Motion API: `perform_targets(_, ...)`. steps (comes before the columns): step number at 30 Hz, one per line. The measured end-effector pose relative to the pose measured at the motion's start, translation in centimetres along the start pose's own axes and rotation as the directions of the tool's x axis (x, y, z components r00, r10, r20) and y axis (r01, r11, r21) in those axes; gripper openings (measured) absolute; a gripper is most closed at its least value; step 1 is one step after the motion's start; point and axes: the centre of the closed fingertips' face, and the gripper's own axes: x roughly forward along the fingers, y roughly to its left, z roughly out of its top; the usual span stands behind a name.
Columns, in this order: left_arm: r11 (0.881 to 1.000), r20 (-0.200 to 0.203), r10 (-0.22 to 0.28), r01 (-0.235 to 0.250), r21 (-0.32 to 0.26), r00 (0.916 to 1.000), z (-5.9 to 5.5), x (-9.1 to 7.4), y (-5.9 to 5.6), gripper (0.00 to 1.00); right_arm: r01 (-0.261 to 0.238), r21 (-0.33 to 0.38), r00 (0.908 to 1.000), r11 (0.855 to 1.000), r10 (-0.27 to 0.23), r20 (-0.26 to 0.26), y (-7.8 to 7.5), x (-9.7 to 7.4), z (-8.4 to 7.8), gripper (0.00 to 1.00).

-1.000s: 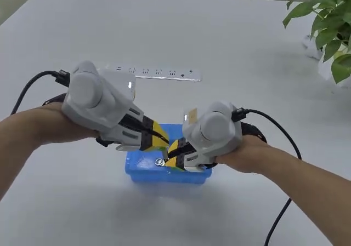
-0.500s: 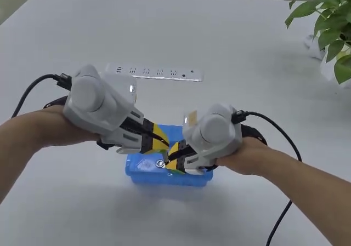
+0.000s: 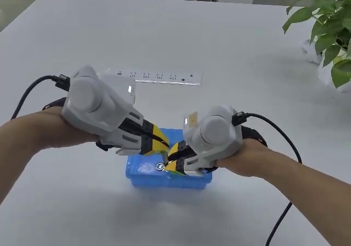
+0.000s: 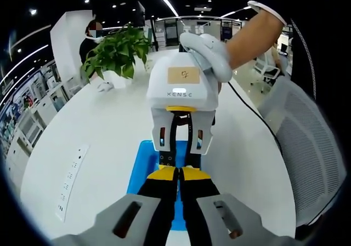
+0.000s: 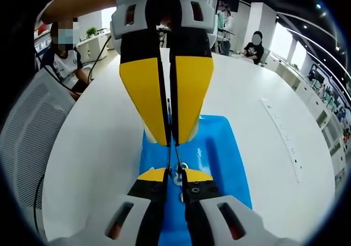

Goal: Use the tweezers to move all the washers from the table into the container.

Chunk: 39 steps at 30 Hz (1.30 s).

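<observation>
Left claw (image 3: 160,142) is closed narrow on the tweezers (image 5: 171,147), with the thin tines running out of its yellow jaws toward the right claw (image 3: 174,166). That one is narrow too. In the right gripper view its jaws stand on either side of the tines near their tips, and we judge that it is pressing them together. Both claws meet nose to nose over the blue container (image 3: 141,176), which sits toward the near edge of the table (image 3: 230,49), about midway along it.

A washer (image 3: 159,166) shows at the tweezers' tips. It hangs above the container's near left part, inside the rim line, and is not yet let go.

We judge this washer to be almost delivered, since it only needs releasing into the container. In the head view we see no other washer on the bare table around the container, but the hands and claws hide the patch beneath them. We cannot tell how many washers already lie inside, so we cannot say whether this is the last one.

Against the earlier frames, little differs. The whole head view has shifted, so the strip (image 3: 159,77) and the container appear slightly lower, which is the camera's doing. Both claws keep the same narrow grip and the same pose over the container. The washer stays at the tips over the same part.
</observation>
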Motion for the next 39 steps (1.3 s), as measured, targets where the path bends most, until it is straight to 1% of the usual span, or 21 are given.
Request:
perform_targets(3,1.000,0.008,0.003,-0.003,0.000,1.0000,0.5,-0.4,-0.1,0.05,0.005,-0.006,1.0000,1.000,-0.005,0.002,0.2,-0.3,0.3,0.13)
perform_targets(10,1.000,0.007,0.013,-0.013,0.013,0.9999,1.4,-1.5,-0.4,0.05,0.021,-0.017,0.9996,1.000,-0.021,0.018,0.5,-1.2,1.4,0.15)
perform_targets(14,1.000,0.016,0.018,-0.019,0.020,0.9997,2.2,-2.3,-0.8,0.05,0.030,-0.022,0.9991,0.999,-0.029,0.032,0.8,-1.7,1.9,0.14)
perform_targets(17,1.000,0.016,0.017,-0.017,0.023,0.9997,2.5,-2.7,-1.2,0.05,0.038,-0.039,0.9984,0.999,-0.037,0.043,0.9,-2.1,2.4,0.14)
perform_targets(20,0.999,0.026,0.022,-0.023,0.027,0.9994,3.0,-3.2,-1.6,0.05,0.042,-0.057,0.9978,0.997,-0.039,0.054,1.4,-2.6,2.9,0.14)
perform_targets(23,0.999,0.036,0.022,-0.023,0.030,0.9991,3.5,-3.5,-1.9,0.05,0.047,-0.063,0.9963,0.997,-0.042,0.076,1.6,-3.1,3.4,0.12)
perform_targets(27,0.999,0.041,0.027,-0.029,0.035,0.9988,4.0,-3.8,-2.3,0.05,0.057,-0.075,0.9956,0.996,-0.051,0.078,2.0,-3.6,3.6,0.12)
perform_targets(33,0.999,0.035,0.035,-0.037,0.040,0.9988,4.1,-4.3,-2.8,0.05,0.069,-0.075,0.9952,0.995,-0.063,0.074,2.4,-4.3,3.6,0.10)
perform_targets(39,0.998,0.007,0.034,-0.034,0.047,0.9994,3.5,-4.5,-3.5,0.05,0.073,-0.082,0.9962,0.994,-0.069,0.053,3.1,-4.7,3.3,0.08)
